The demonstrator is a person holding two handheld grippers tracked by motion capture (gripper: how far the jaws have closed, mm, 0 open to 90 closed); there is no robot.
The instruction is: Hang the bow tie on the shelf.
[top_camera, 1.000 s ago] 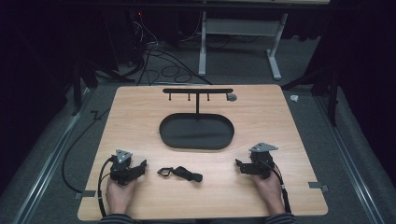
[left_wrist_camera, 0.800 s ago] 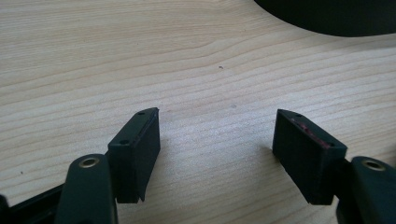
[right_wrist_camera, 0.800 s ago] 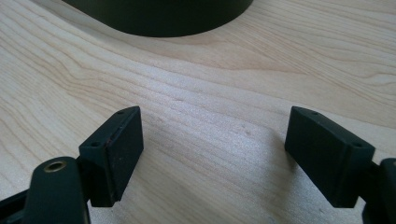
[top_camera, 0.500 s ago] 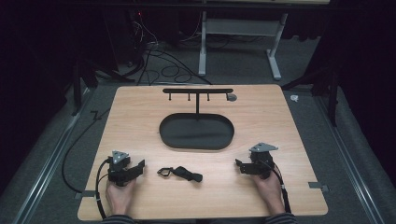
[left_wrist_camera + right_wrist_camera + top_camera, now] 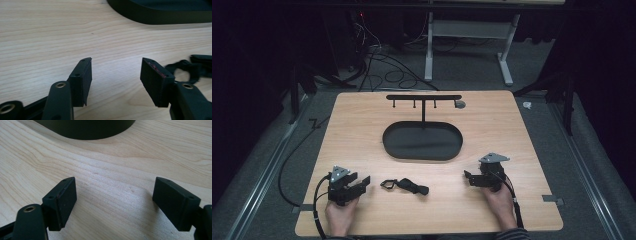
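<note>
A black strap with a loop or clip at its left end [image 5: 404,186] lies on the wooden table [image 5: 492,130] near the front, between my two grippers. My left gripper [image 5: 360,184] rests at the front left, held by a hand, jaws open and empty, pointing right toward the strap. In the left gripper view its open gripper [image 5: 116,72] frames bare wood, and the strap [image 5: 190,68] lies just past the right jaw. My right gripper [image 5: 468,178] sits at the front right, open and empty. The right gripper view has the open gripper [image 5: 113,195] over bare table.
A black oval tray [image 5: 422,142] sits at the table's centre, its rim visible in both gripper views [image 5: 160,17] [image 5: 87,130]. Behind it stands a black T-shaped rack with small pegs [image 5: 423,98]. Cables [image 5: 382,60] and a desk frame [image 5: 467,45] lie on the floor beyond.
My left gripper has shifted slightly toward the front of the table and turned a little toward the strap. The right gripper and the strap have stayed put.
</note>
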